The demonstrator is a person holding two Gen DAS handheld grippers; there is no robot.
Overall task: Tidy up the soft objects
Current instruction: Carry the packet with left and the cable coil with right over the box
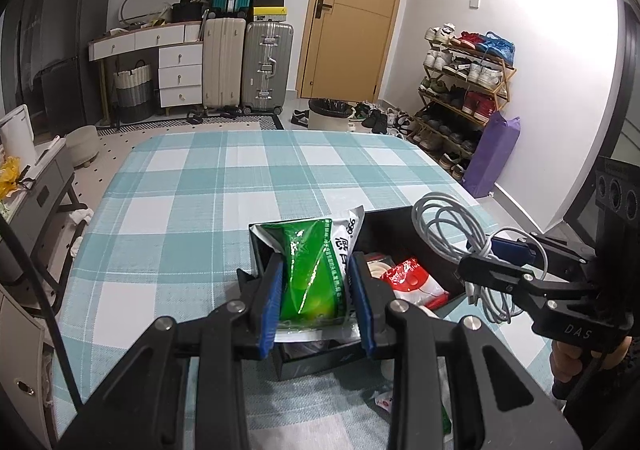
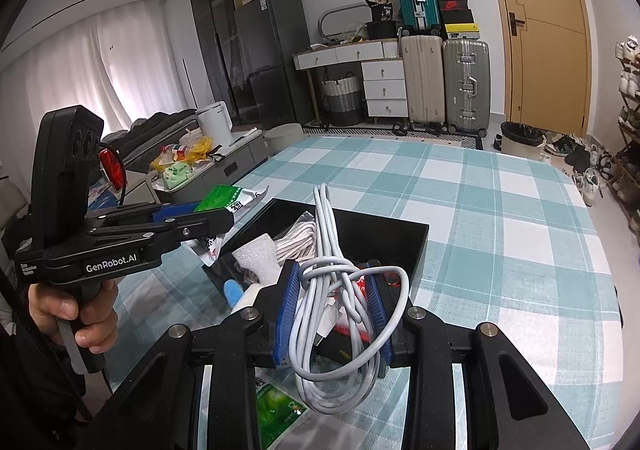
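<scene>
Left wrist view: the green pouch (image 1: pixel 310 270) stands lengthwise up the frame at lower centre, pinched by the left gripper (image 1: pixel 316 296) over the black box (image 1: pixel 404 224). Only the right wrist view shows foam (image 2: pixel 256 250) and rope (image 2: pixel 294 236) inside, where the right gripper (image 2: pixel 334 310) clamps the white cable (image 2: pixel 326 246), running lengthwise up the frame.

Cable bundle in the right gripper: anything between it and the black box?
Nothing solid blocks it. The white cable bundle hangs in the right gripper over the open-topped black box. The box already holds a rope coil and a red packet, but no lid.
</scene>
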